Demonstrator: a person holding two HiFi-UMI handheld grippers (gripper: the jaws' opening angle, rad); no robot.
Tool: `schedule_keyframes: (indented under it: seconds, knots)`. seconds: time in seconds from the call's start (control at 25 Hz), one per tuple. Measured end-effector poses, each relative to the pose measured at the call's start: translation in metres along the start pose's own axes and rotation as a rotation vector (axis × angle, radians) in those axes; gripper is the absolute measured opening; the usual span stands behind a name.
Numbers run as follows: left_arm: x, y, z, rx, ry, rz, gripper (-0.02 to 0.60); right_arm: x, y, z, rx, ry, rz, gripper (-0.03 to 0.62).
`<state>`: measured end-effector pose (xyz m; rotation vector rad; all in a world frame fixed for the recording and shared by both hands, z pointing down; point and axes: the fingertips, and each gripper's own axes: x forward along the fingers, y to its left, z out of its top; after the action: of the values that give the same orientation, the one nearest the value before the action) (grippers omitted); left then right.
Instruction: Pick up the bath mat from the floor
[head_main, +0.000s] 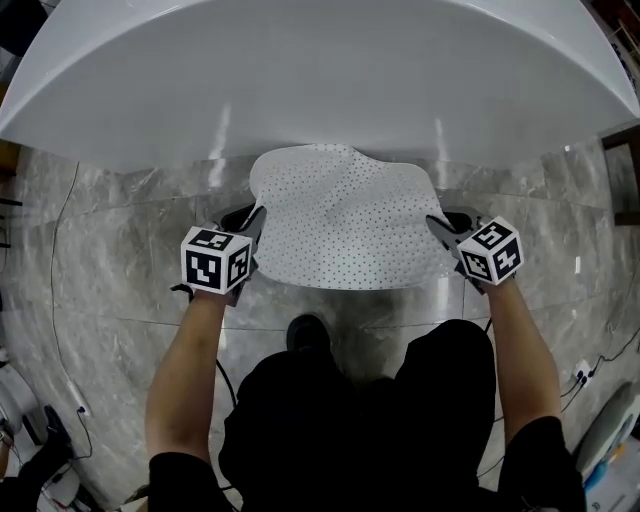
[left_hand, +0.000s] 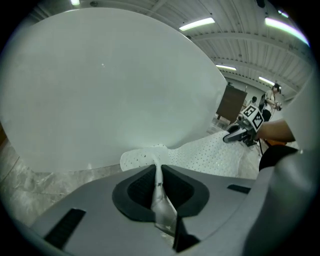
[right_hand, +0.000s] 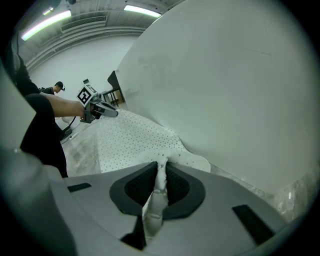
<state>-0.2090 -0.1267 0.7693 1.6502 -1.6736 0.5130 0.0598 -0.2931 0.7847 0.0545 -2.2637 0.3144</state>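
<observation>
1. State: bath mat (head_main: 345, 215) hangs stretched between both grippers, in front of the white tub (head_main: 320, 80) and above the marble floor (head_main: 110, 230); near edge is clearly up; can't tell whether the far edge still brushes the floor or the tub wall.
2. Left gripper (head_main: 255, 218): jaws pressed together on the mat's left edge, a thin fold of it squeezed between the pads.
3. Right gripper (head_main: 440, 228): same on the right edge, jaws nipped tight on a bunched bit of mat.
4. Risk, slip: each grip takes only a narrow strip at the edge; the mat looks thin and floppy, so a quick pull or uneven lift could prob. drag the fold out of one pair of pads; then the mat would swing from the other gripper or drop.
5. Risk, snag: the sagging middle and far edge are close to the tub; lifting w/o drawing back could rub or catch it there.
6. Risk, footing: the person's shoe (head_main: 308, 330) is just under the mat's near edge, and a thin cable (head_main: 60, 280) runs over the floor at left; a dropped mat or a backward step could mean a trip.
7. Count: 1 mat; 2 grippers, both gripping; 1 tub; 1 shoe in view; at least 1 cable.
</observation>
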Motion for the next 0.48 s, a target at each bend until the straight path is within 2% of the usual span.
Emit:
schedule_keyframes:
  seconds: [0.08,0.16,0.28,0.48]
  knots:
    - [-0.009,-0.003,0.020,-0.032,-0.024,-0.011,0.046,-0.008,-0.007,0.013,0.030,-0.021,-0.018,0.044]
    - [-0.026,-0.016,0.035,-0.026,-0.022,-0.016,0.046,-0.024,-0.004,0.020,0.077,-0.025,-0.036,0.044]
    - [-0.059,-0.039,0.041,-0.010,0.021,-0.008,0.047,-0.055,0.015,0.028,0.138,0.012,-0.045,0.043]
    - [-0.114,-0.065,0.072,-0.029,0.046,0.008,0.048,-0.115,0.051,0.068,0.197,0.006,-0.051,0.041]
